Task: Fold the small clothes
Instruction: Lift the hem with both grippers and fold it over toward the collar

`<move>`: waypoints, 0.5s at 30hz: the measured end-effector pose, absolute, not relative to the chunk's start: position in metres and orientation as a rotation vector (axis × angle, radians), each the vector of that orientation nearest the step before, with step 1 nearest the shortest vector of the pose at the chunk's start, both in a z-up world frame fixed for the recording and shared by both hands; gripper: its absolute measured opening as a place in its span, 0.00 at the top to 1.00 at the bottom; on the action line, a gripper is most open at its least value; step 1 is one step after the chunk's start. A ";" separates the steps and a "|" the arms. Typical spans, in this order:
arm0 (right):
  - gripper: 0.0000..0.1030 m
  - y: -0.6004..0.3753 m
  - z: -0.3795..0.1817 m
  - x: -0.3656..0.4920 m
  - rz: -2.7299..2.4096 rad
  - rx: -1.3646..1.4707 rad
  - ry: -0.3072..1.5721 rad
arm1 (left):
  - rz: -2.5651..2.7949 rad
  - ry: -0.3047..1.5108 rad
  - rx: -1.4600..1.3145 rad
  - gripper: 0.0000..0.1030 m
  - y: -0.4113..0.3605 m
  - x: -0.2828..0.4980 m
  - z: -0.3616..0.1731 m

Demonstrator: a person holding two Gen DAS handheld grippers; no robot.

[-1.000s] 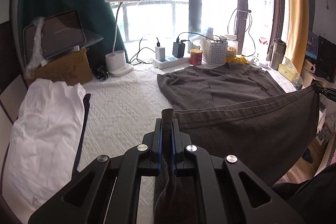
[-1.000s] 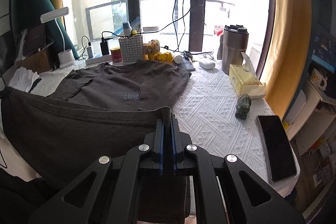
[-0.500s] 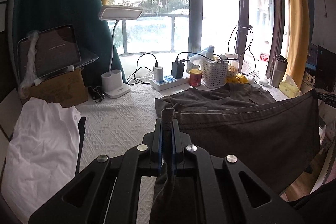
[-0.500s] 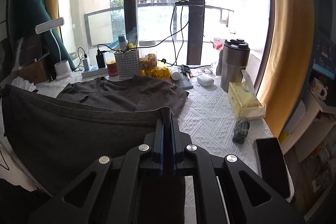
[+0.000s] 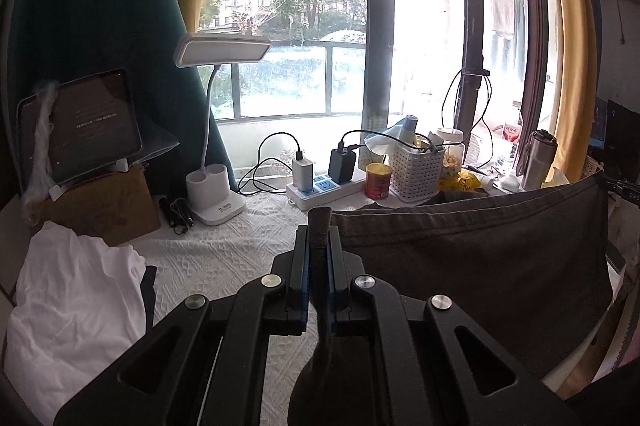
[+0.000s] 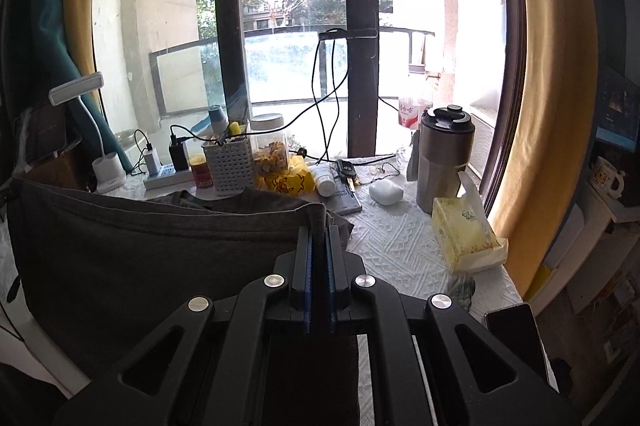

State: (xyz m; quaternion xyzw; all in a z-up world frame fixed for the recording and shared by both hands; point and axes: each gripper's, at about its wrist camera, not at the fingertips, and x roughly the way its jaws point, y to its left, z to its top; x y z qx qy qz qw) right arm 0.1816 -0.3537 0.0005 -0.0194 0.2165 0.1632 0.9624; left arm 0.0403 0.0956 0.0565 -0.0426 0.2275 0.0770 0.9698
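A dark grey T-shirt [image 5: 472,266] hangs stretched between my two grippers, its hem raised like a curtain above the white textured tablecloth [image 5: 224,258]. My left gripper [image 5: 319,226] is shut on the hem's left corner, cloth poking up between the pads. My right gripper [image 6: 319,228] is shut on the T-shirt's [image 6: 140,258] right corner. The lifted cloth hides most of the shirt's far part; a strip of it still lies on the table behind the hem. A white garment [image 5: 72,310] lies crumpled at the table's left.
Along the window stand a white desk lamp [image 5: 216,194], a power strip [image 5: 320,188], a red can [image 5: 378,180], a white basket [image 6: 228,166], a steel tumbler [image 6: 442,162], a tissue pack [image 6: 464,230] and a phone [image 6: 516,334]. A tablet [image 5: 88,122] rests on a cardboard box.
Both grippers have risen and moved toward the window with the shirt's hem. More of the shirt has lifted off the table, and the hem now covers most of its far part.
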 end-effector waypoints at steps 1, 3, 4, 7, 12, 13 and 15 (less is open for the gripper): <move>0.93 -0.353 0.002 0.185 0.328 -0.034 0.437 | 0.152 0.457 -0.087 0.95 0.097 0.044 0.057; 0.93 -0.351 0.005 0.193 0.324 -0.028 0.435 | 0.147 0.452 -0.082 0.95 0.097 0.053 0.058; 0.93 -0.349 0.007 0.197 0.324 -0.027 0.434 | 0.141 0.451 -0.081 0.95 0.098 0.058 0.059; 0.93 -0.344 0.010 0.208 0.328 -0.017 0.424 | 0.133 0.451 -0.079 0.95 0.102 0.070 0.059; 0.93 -0.341 0.012 0.232 0.331 0.018 0.415 | 0.130 0.442 -0.086 0.95 0.111 0.090 0.061; 0.93 -0.340 0.011 0.238 0.331 0.020 0.418 | 0.128 0.442 -0.085 0.95 0.112 0.094 0.061; 0.93 -0.337 0.011 0.249 0.332 0.016 0.421 | 0.126 0.444 -0.083 0.95 0.116 0.104 0.061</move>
